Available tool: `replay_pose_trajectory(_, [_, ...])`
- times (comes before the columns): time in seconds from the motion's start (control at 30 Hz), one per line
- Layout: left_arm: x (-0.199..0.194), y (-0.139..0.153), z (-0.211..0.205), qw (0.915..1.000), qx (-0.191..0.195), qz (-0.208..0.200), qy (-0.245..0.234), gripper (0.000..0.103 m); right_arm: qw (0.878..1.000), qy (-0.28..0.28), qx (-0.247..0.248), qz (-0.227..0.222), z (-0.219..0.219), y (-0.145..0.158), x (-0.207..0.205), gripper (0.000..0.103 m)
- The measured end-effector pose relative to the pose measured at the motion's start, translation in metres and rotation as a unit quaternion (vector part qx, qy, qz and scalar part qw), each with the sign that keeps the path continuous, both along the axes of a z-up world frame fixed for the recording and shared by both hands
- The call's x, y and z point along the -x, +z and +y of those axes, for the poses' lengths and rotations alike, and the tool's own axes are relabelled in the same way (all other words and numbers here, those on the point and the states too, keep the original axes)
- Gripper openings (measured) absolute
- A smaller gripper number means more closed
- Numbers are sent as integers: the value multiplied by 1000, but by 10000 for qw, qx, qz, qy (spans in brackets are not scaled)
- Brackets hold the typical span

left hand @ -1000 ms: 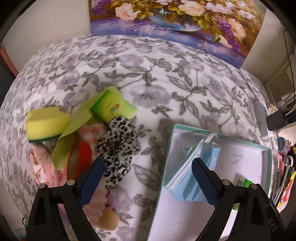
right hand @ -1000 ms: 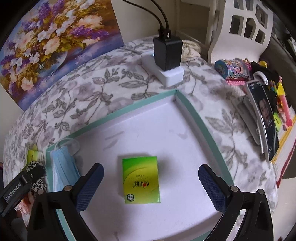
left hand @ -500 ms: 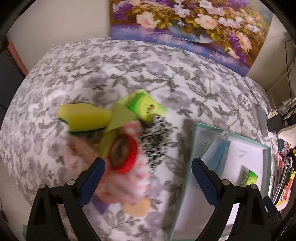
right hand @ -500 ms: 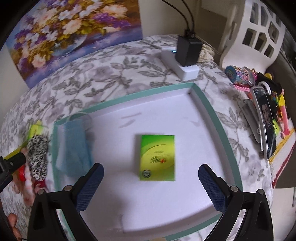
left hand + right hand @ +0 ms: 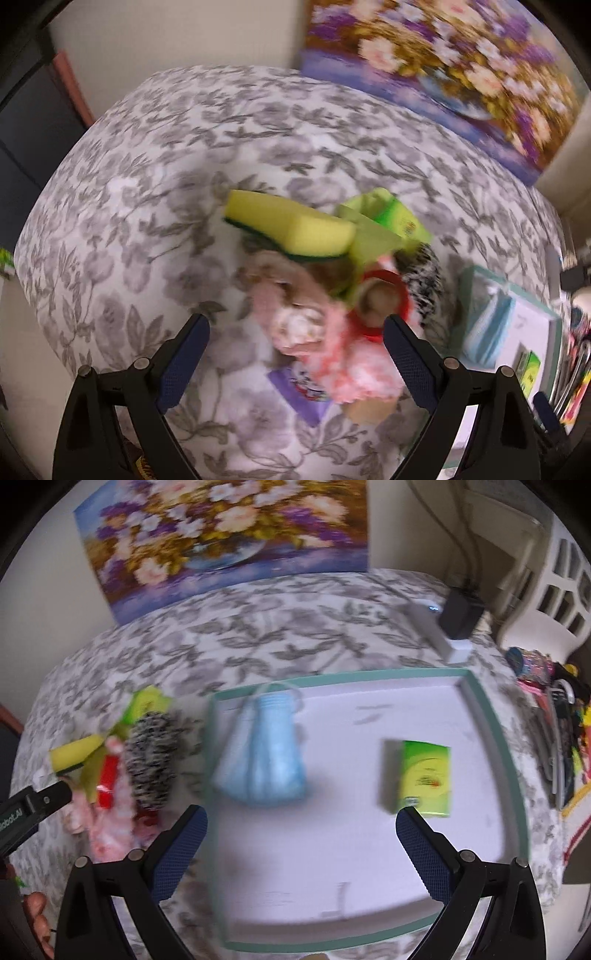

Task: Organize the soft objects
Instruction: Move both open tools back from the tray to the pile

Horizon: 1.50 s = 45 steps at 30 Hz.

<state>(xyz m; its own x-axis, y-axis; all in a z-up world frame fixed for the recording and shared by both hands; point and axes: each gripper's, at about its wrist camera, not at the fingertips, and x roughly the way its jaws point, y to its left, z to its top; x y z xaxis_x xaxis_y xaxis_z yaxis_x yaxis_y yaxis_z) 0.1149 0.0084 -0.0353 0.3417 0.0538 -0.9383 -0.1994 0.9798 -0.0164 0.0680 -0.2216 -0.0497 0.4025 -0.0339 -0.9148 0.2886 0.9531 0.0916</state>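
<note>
Ahead of your left gripper (image 5: 295, 354) the sponge (image 5: 291, 229) lies behind the heap of soft things (image 5: 325, 332); the tray (image 5: 491, 738), right of them, holds the mask (image 5: 266, 757) left of the tissue pack (image 5: 424, 775)

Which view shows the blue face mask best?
The right wrist view: the blue face mask lies whole in the tray, near its left wall. The left wrist view catches only a blurred sliver at its right edge.
</note>
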Motion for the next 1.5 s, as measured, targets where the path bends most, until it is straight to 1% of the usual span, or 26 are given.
replay_pose_trajectory(0.13, [5,1,28,9993,112,-126,346,95,9993,179,-323,-50,25,0,-5,103])
replay_pose_trajectory(0.23, [8,-1,43,9986,163,-102,503,95,9984,374,-409,-61,46,-1,-11,103])
replay_pose_trajectory(0.4, [9,-6,66,9973,216,-4,708,95,9961,631,-615,-90,75,-4,-19,103])
replay_pose_trajectory(0.47, [9,-7,72,9964,311,43,783,95,9949,721,-695,-99,85,-5,-23,103])
replay_pose_trajectory(0.6, [7,-13,82,9944,527,149,903,95,9938,867,-684,-111,98,-9,-29,103])
replay_pose_trajectory(0.73, [3,-23,85,9928,600,311,993,95,9925,948,-744,-191,103,-10,-35,103])
replay_pose_trajectory(0.77, [2,-25,86,9922,627,353,1015,95,9926,940,-737,-229,103,-10,-37,101])
replay_pose_trajectory(0.87, [-1,-29,86,9915,674,421,1031,95,9928,948,-655,-319,104,-6,-42,89])
replay_pose_trajectory(0.93, [-4,-30,83,9917,655,436,1018,95,9923,992,-630,-401,105,-2,-45,85])
replay_pose_trajectory(1.0, [-6,-31,80,9921,647,453,977,95,9911,1041,-676,-486,106,3,-47,73])
replay_pose_trajectory(1.03, [-7,-31,79,9922,668,454,950,95,9904,1060,-713,-520,106,5,-47,70])
replay_pose_trajectory(1.1, [-9,-31,78,9923,699,441,917,95,9892,1112,-781,-553,107,8,-49,59])
replay_pose_trajectory(1.23, [-10,-30,77,9916,806,399,931,95,9871,1270,-840,-497,113,6,-52,49])
replay_pose_trajectory(1.3, [-11,-31,78,9908,880,415,946,95,9868,1320,-839,-429,117,1,-53,41])
replay_pose_trajectory(1.37, [-12,-34,78,9902,923,441,951,95,9869,1339,-819,-378,119,-3,-54,39])
replay_pose_trajectory(1.43, [-14,-36,78,9901,920,460,956,94,9869,1349,-818,-348,120,-6,-56,33])
replay_pose_trajectory(1.5, [-16,-39,78,9898,931,489,957,89,9870,1340,-823,-319,121,-9,-58,30])
